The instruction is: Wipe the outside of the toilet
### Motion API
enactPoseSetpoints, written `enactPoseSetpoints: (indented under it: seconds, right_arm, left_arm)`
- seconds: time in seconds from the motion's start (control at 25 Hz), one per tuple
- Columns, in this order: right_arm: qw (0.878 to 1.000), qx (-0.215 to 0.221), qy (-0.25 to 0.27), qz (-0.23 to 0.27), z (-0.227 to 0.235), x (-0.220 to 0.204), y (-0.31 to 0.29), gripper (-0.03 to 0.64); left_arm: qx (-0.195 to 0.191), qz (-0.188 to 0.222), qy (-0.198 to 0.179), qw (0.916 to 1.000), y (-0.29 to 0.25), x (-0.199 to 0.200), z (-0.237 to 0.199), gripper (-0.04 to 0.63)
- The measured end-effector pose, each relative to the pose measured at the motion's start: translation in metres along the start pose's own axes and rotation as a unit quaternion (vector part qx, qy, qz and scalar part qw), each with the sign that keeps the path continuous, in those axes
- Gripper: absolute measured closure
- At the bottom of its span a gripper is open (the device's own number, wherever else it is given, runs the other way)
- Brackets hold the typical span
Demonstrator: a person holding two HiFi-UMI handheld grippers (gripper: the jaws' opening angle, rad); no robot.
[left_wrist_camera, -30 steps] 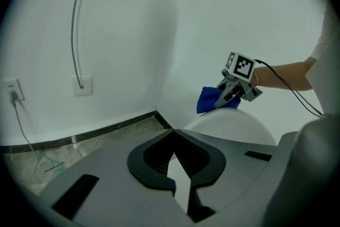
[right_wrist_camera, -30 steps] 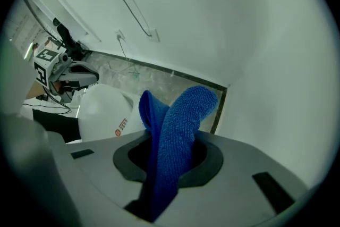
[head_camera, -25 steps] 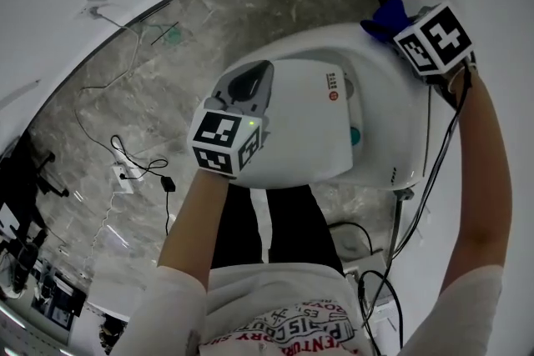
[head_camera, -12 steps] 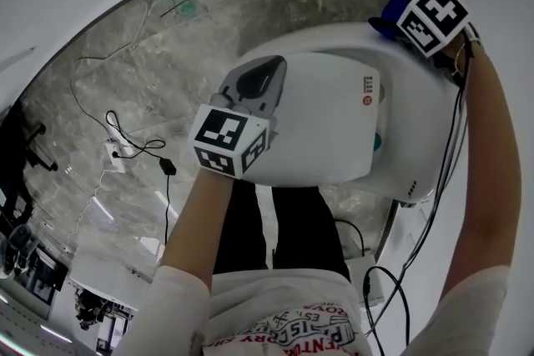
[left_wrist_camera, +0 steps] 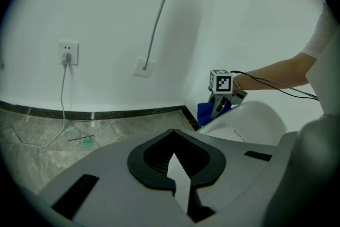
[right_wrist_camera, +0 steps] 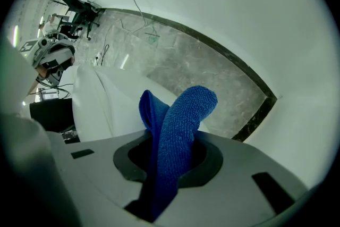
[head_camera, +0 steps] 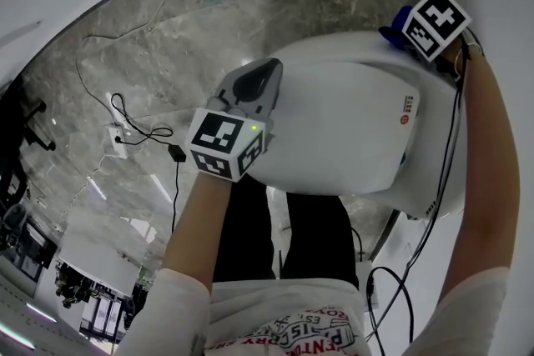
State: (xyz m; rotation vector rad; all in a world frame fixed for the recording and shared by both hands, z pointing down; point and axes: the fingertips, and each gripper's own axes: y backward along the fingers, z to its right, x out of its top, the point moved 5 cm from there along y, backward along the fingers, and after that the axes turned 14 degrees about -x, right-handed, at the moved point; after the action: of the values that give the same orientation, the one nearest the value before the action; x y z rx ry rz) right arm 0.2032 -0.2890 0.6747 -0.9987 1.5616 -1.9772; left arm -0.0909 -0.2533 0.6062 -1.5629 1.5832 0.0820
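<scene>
STEP wipe toilet's outside | right gripper (right_wrist_camera: 169, 157) clamped on blue cloth (right_wrist_camera: 183, 114); toilet (head_camera: 350, 129) just beneath its tip | left gripper (left_wrist_camera: 178, 167) jaws together, empty, over lid | ADVICE press cloth flat, overlap strokes

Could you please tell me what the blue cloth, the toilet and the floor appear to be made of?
Blue cloth: likely microfibre terry, fuzzy looped nap.
Toilet: glossy white, smooth; ceramic or plastic, unclear.
Floor: polished grey veined stone or tile, reflective.
</scene>
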Motion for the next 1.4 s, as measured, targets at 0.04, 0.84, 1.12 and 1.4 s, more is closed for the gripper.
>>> enactPoseSetpoints:
  seconds: [0.04, 0.84, 1.12, 1.4]
  right_arm:
    - [1.0, 0.001, 0.004, 0.0, -0.004, 0.007, -0.004, 0.545]
    - [0.995, 0.056, 0.076, 0.025, -0.119, 0.125, -0.035, 0.545]
    - [0.989, 0.077, 0.119, 0.037, -0.172, 0.164, -0.027, 0.545]
    - [0.977, 0.079, 0.196, 0.031, -0.239, 0.198, -0.025, 0.545]
  left_arm:
    - [0.006, 0.0, 0.004, 1.0, 0.005, -0.005, -0.006, 0.588]
    - [0.074, 0.039, 0.1, 0.9915, 0.099, -0.093, -0.053, 0.588]
    - [0.106, 0.062, 0.136, 0.9832, 0.14, -0.13, -0.065, 0.588]
    - [0.129, 0.092, 0.159, 0.9744, 0.172, -0.166, -0.064, 0.588]
